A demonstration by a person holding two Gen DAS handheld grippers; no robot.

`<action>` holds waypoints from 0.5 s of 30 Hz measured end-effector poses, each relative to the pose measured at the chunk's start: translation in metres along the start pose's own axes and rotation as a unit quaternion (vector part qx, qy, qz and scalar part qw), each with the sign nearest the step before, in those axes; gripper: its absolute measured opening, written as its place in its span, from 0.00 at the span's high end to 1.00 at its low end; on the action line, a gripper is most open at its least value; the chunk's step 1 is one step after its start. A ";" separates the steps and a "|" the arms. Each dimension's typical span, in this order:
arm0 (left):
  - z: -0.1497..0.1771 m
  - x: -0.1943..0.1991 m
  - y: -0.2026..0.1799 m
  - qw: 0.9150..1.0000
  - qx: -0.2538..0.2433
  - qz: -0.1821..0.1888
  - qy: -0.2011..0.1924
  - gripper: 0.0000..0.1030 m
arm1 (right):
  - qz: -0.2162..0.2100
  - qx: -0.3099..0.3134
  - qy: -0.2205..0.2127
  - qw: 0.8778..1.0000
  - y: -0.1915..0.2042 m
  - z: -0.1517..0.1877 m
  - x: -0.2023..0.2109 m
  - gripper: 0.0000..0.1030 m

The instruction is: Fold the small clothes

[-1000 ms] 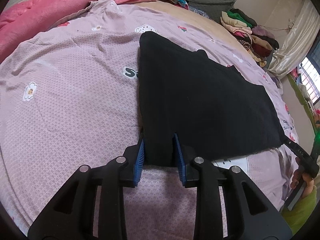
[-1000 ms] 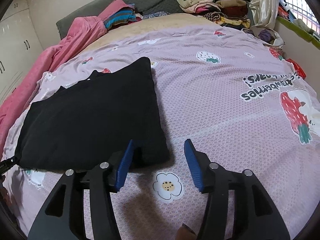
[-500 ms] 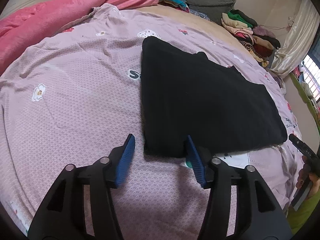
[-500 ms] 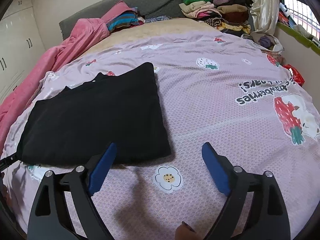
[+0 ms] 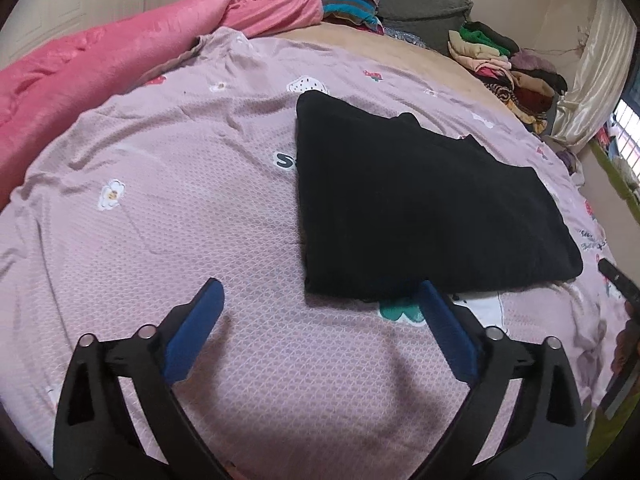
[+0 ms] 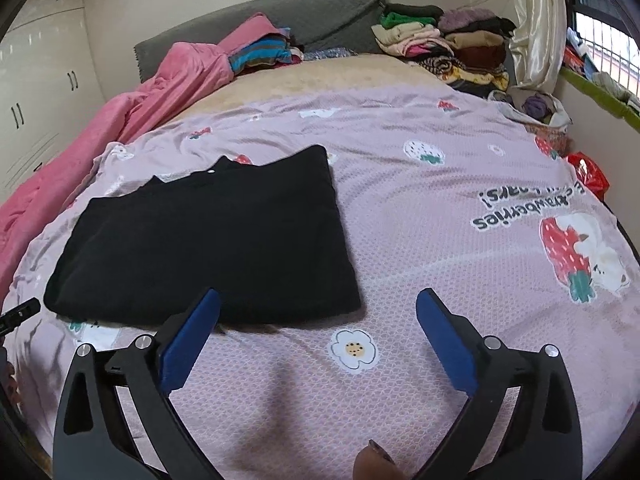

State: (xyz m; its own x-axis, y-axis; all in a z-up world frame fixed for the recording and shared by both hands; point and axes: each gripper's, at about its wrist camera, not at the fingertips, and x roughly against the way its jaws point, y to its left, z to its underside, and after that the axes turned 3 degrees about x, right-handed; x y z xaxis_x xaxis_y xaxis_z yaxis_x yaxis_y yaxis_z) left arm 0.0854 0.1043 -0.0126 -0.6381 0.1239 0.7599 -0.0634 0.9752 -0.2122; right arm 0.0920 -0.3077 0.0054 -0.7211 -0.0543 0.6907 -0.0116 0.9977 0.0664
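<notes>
A black garment (image 5: 420, 204) lies folded flat in a rough rectangle on the pink patterned bedsheet (image 5: 180, 200). It also shows in the right wrist view (image 6: 208, 240). My left gripper (image 5: 320, 292) is open and empty, held just in front of the garment's near left corner. My right gripper (image 6: 318, 300) is open and empty, in front of the garment's near right corner. Neither gripper touches the cloth.
A pink quilt (image 5: 100, 68) is bunched along the left side of the bed. Piles of folded clothes (image 6: 440, 48) sit at the far right by the curtain (image 6: 536, 20). A grey headboard cushion (image 6: 280, 20) is at the back. The other gripper's tip (image 5: 618, 280) shows at the right edge.
My left gripper let go of the garment's near corner, opened wide and pulled back. My right gripper opened wider and drew back too. The garment stays flat.
</notes>
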 end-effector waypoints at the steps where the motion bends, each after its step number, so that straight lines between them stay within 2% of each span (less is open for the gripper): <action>1: 0.000 0.001 -0.001 1.000 -0.004 -0.003 -0.002 0.09 | -0.001 0.002 -0.003 1.000 0.001 -0.001 0.002 0.04; 7: 0.002 0.008 -0.005 1.000 -0.013 -0.012 -0.006 0.09 | -0.007 0.012 -0.015 1.000 0.012 -0.004 0.011 0.04; 15: 0.005 0.022 -0.002 1.000 -0.002 -0.011 -0.017 0.09 | -0.026 0.036 -0.022 0.999 0.036 -0.006 0.019 0.04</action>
State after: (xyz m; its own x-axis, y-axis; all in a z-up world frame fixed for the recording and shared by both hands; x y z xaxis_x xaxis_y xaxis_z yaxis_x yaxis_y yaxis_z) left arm 0.0674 0.1040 0.0012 -0.6618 0.0964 0.7435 -0.0746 0.9783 -0.1932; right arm 0.0821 -0.2731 0.0250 -0.7482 -0.1054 0.6550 -0.0983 0.9940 0.0478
